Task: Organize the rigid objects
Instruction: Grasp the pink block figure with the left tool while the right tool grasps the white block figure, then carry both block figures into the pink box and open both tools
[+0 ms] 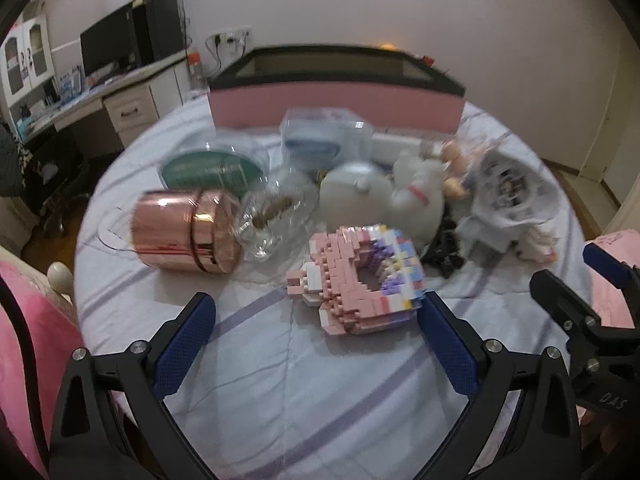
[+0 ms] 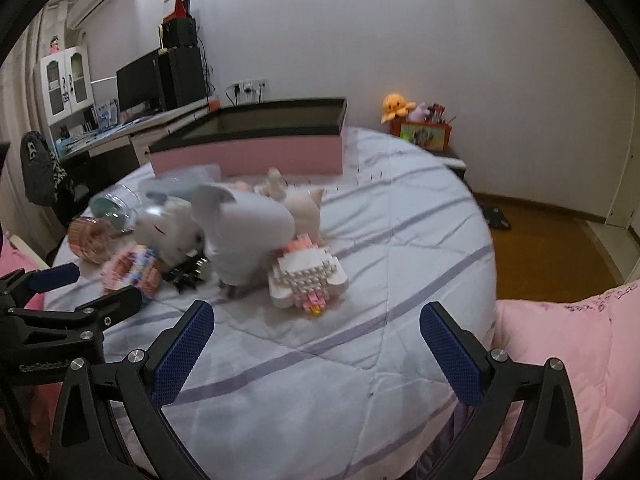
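1. Blue-padded fingers [image 1: 184, 344] of the left gripper [image 1: 316, 344] are standing wide apart, holding nothing, over the striped bedspread [image 1: 280, 400].
2. Just beyond the left gripper's fingertips, slightly right of centre, the pink brick model [image 1: 356, 280] is lying on the bedspread; its near edge is sitting between the two fingers' lines but is not touching either pad.
3. Left of the pink brick model, a rose-gold tin [image 1: 184, 236] is lying on its side, with a clear plastic wrapper [image 1: 276, 216] between the two.
4. Farther away, a green-lidded jar [image 1: 212, 168], a clear blue-tinted box [image 1: 324, 140] and white plush toys [image 1: 416, 196] are crowding together; motion blur is hiding their finer details.
5. At the far edge, the pink storage box [image 1: 336, 108] with a dark rim is standing open-topped, apart from the clutter.
6. From the right wrist view, the right gripper [image 2: 316, 344] is likewise spread open and empty, with the white brick model [image 2: 308, 280] lying just ahead of it, centred between the fingers.
7. Behind the white brick model, a white curved object [image 2: 248, 224] is resting against it.
8. Right of the white brick model, the bedspread is running bare to the bed's right edge, giving open room; a pink quilt [image 2: 568, 360] is bordering the near right corner.
9. The left gripper is appearing at the near left of the right wrist view, close beside the pink brick model.
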{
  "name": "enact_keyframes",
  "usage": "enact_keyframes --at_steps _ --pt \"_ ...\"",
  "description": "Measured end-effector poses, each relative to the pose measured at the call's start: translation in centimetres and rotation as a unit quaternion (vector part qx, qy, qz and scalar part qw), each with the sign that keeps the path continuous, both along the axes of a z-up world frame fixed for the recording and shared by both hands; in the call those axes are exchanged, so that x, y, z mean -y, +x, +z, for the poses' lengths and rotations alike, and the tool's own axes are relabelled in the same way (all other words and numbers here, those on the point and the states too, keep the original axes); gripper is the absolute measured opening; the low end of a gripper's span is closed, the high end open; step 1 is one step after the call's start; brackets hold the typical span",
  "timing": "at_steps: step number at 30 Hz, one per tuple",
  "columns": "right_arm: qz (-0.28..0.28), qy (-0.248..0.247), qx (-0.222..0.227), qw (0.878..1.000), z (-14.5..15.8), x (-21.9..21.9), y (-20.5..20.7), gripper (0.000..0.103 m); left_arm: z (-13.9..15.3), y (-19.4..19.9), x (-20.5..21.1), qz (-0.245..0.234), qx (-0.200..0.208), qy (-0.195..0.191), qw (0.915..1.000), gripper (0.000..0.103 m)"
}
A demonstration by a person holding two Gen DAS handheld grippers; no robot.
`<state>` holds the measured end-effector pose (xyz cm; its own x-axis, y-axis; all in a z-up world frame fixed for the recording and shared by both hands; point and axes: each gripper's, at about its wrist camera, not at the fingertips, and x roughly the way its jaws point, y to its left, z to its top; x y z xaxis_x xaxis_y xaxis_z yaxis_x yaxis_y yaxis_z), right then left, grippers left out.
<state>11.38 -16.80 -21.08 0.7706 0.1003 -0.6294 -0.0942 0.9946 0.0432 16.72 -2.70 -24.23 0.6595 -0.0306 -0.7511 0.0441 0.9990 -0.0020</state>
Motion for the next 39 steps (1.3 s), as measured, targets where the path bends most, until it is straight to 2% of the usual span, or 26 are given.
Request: enact_keyframes --at_steps 5,10,14,15,16,17,20,22,27,32,39 --pt "0.003 0.000 -0.008 1.000 -0.7 0.3 1.7 0.103 -0.1 1.0 0.5 0.001 0.002 0.011 0.9999 0.101" --pt "0.025 0.015 -0.010 1.000 -1.1 0.4 3.4 0.103 0.1 2.1 0.4 -0.005 0.003 0.007 1.0000 0.095" --pt "0.043 0.016 -0.018 0.999 -1.4 0.3 4.4 0.102 0.4 2.0 0.8 -0.031 0.012 0.004 0.9995 0.075" --pt "0.045 0.016 -0.018 0.999 -1.3 0.3 4.5 0.096 0.4 1.9 0.8 -0.036 0.013 0.001 0.9993 0.067" --pt "0.045 0.012 -0.021 0.999 -1.3 0.4 4.7 0.089 0.5 1.8 0.8 -0.039 0.015 -0.002 0.9991 0.064" --pt "0.045 0.009 -0.023 0.999 -1.4 0.4 4.9 0.086 0.6 1.7 0.7 -0.041 0.016 -0.004 0.9990 0.064" --pt "0.044 0.002 -0.027 0.999 -1.3 0.6 5.1 0.068 0.7 1.4 0.2 -0.045 0.016 -0.019 0.9987 0.064" --pt "0.046 0.006 -0.029 0.998 -1.3 1.0 5.1 0.045 1.0 1.2 -0.2 -0.048 0.018 -0.035 0.9981 0.064" --pt "0.044 0.013 -0.018 0.999 -0.7 1.0 3.9 0.045 2.3 -0.2 -0.5 -0.065 0.035 -0.057 0.9957 0.064" --pt "0.042 0.026 0.021 0.999 1.5 0.9 2.3 0.045 4.8 -1.4 -0.2 -0.081 0.065 -0.065 0.9925 0.064" --pt "0.070 0.027 0.061 0.995 5.9 -0.6 3.5 0.045 9.5 1.0 -0.5 -0.095 0.109 -0.066 0.9873 0.064"
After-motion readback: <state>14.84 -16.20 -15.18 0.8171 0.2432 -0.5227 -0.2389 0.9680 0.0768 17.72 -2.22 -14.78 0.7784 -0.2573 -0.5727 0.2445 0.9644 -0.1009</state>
